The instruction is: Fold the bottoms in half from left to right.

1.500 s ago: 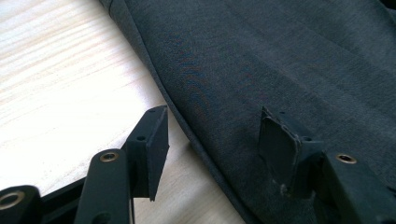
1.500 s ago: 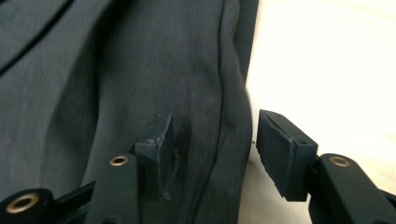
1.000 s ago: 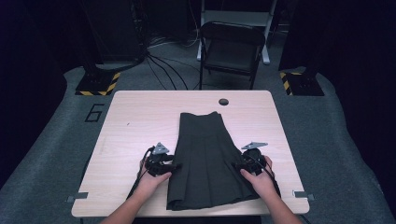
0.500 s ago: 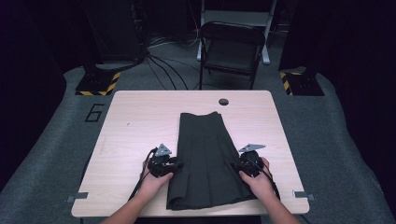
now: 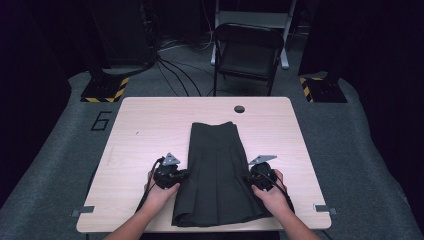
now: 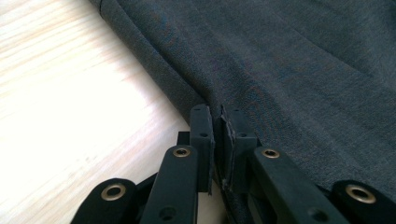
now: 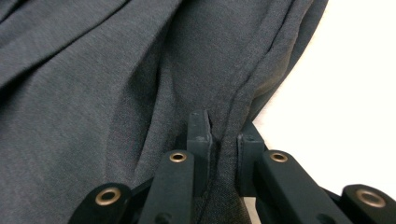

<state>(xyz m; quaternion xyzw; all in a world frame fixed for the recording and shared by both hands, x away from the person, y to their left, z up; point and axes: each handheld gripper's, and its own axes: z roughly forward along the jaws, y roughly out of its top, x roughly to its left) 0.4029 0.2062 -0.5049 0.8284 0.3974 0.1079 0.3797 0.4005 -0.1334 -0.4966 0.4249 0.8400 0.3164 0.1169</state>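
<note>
On the table (image 5: pixel 150 130), grey skirt (image 5: pixel 215 170) lengthwise — waist far, jaws just closing, clamped on both side edges.

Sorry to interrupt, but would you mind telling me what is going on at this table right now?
A person sits at a wooden table with a two-jaw claw in each hand, working on a dark grey pleated skirt lying flat. The left claw has just closed on the skirt's left edge, and the right claw has just closed on the right edge, fabric pinched between the jaws of each. Both grips sit toward the wider hem end near the person. The skirt has not been lifted or folded yet.
</note>
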